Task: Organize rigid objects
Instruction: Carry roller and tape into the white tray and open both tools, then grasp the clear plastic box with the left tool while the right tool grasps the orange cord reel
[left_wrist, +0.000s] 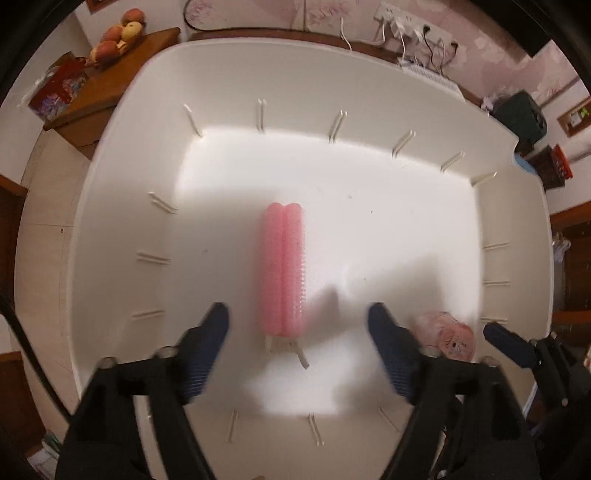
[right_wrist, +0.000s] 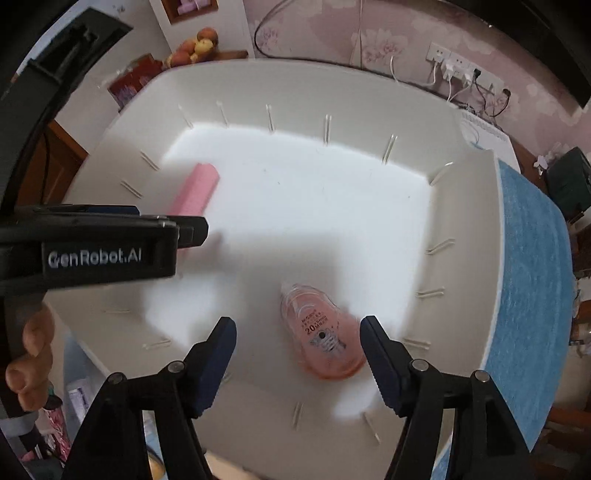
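Observation:
A pink bristly roller-like object (left_wrist: 282, 273) with a white stub at its near end lies on the floor of a white bin (left_wrist: 295, 70). My left gripper (left_wrist: 298, 308) hangs over the object's near end, open, with its pads clear of it on both sides. A pink correction tape dispenser (right_wrist: 321, 332) lies near the bin's (right_wrist: 295, 81) right wall. My right gripper (right_wrist: 298, 320) is open around the dispenser; the right finger (right_wrist: 380, 354) is close beside it and the left finger stands apart. The pink object (right_wrist: 195, 192) and the left gripper's body (right_wrist: 110, 251) show at the left of the right wrist view.
Short white ribs line the bin's inner walls. A blue cloth (right_wrist: 532, 277) lies right of the bin. Fruit (left_wrist: 118, 37) and a red box (left_wrist: 59, 88) sit on a wooden shelf at the back left. Plugs and cables (left_wrist: 417, 33) hang on the back wall.

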